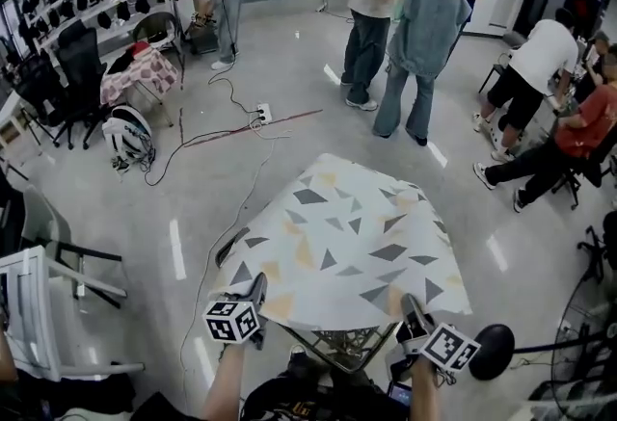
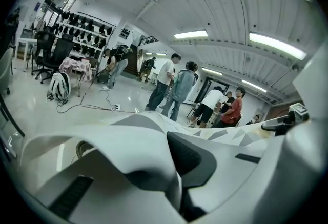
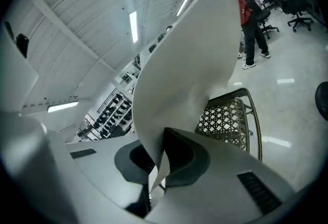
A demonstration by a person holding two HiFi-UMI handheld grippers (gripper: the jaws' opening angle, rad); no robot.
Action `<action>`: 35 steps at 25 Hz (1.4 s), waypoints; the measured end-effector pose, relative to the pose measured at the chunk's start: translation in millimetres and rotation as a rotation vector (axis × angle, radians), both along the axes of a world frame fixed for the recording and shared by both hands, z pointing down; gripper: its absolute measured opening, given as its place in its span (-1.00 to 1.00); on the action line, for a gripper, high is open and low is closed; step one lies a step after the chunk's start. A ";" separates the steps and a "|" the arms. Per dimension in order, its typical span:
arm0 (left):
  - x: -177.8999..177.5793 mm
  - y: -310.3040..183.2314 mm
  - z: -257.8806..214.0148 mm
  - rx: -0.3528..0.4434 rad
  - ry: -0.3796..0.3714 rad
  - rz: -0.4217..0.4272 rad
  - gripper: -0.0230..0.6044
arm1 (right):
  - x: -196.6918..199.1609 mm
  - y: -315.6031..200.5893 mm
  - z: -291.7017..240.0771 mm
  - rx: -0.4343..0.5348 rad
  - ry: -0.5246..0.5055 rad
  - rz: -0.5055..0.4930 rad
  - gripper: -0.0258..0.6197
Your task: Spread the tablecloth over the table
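The tablecloth (image 1: 342,241), white with grey and tan triangles, lies draped over a small table whose metal mesh frame (image 1: 347,349) shows under its near edge. My left gripper (image 1: 256,298) is shut on the cloth's near left corner, and my right gripper (image 1: 411,311) is shut on the near right corner. In the left gripper view the tablecloth (image 2: 154,121) stretches away from the closed left gripper (image 2: 177,166). In the right gripper view the tablecloth (image 3: 195,64) rises as a white sheet from the pinched right gripper (image 3: 161,159), beside the table's mesh top (image 3: 230,120).
Several people (image 1: 405,24) stand beyond the table and others sit at the right (image 1: 559,120). A white chair (image 1: 43,313) is at the near left. Cables and a power strip (image 1: 262,113) lie on the floor. A black round stool (image 1: 492,352) is by my right gripper.
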State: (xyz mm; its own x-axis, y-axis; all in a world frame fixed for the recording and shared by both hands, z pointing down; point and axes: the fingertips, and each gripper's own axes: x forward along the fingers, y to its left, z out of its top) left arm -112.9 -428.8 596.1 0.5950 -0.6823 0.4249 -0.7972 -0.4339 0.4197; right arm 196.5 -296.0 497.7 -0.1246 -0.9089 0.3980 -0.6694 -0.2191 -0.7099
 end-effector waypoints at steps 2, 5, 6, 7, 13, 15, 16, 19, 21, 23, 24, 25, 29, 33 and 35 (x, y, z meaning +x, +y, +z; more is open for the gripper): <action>2.6 -1.9 5.5 -0.035 0.034 -0.010 -0.86 | 1.4 -5.4 0.2 -0.022 -0.009 0.002 -0.87; 10.5 5.3 20.5 -0.073 0.057 -0.020 -0.86 | 8.3 -7.6 6.9 -0.040 -0.022 -0.008 -0.87; 8.8 13.4 27.7 -0.079 0.052 -0.016 -0.86 | 7.1 -1.8 11.2 -0.052 -0.008 -0.011 -0.87; 4.2 23.8 35.8 -0.087 0.047 -0.010 -0.86 | 2.1 6.8 15.8 -0.061 0.003 -0.013 -0.87; -28.2 94.0 63.2 -0.155 0.087 0.003 -0.86 | -43.7 70.7 36.0 -0.063 -0.029 -0.015 -0.87; -29.8 119.8 58.6 -0.177 0.108 0.005 -0.86 | -47.9 96.6 34.9 -0.064 -0.049 -0.011 -0.87; -29.6 131.5 57.5 -0.187 0.116 0.001 -0.86 | -47.3 108.8 36.0 -0.066 -0.061 -0.008 -0.87; -24.7 149.7 65.0 -0.194 0.099 -0.018 -0.86 | -37.2 129.2 53.7 -0.074 -0.100 -0.002 -0.87; -19.7 156.6 71.0 -0.199 0.073 -0.024 -0.86 | -29.9 137.1 67.6 -0.088 -0.117 -0.001 -0.87; -12.2 163.9 74.4 -0.207 0.037 -0.014 -0.86 | -24.8 144.1 79.0 -0.106 -0.143 -0.001 -0.87; -7.2 166.9 76.8 -0.209 0.009 -0.002 -0.86 | -22.4 146.4 85.7 -0.115 -0.164 0.002 -0.87; -2.0 169.8 80.0 -0.211 -0.023 0.010 -0.86 | -19.8 148.5 93.8 -0.122 -0.190 0.008 -0.87; 12.6 183.6 95.8 -0.226 -0.160 0.048 -0.86 | -9.0 161.7 131.8 -0.156 -0.285 0.035 -0.87; 16.9 190.4 116.1 -0.229 -0.239 0.055 -0.86 | 4.6 177.9 174.9 -0.202 -0.312 0.059 -0.87; 15.1 190.0 123.6 -0.222 -0.276 0.057 -0.86 | 9.5 186.4 194.7 -0.221 -0.329 0.076 -0.87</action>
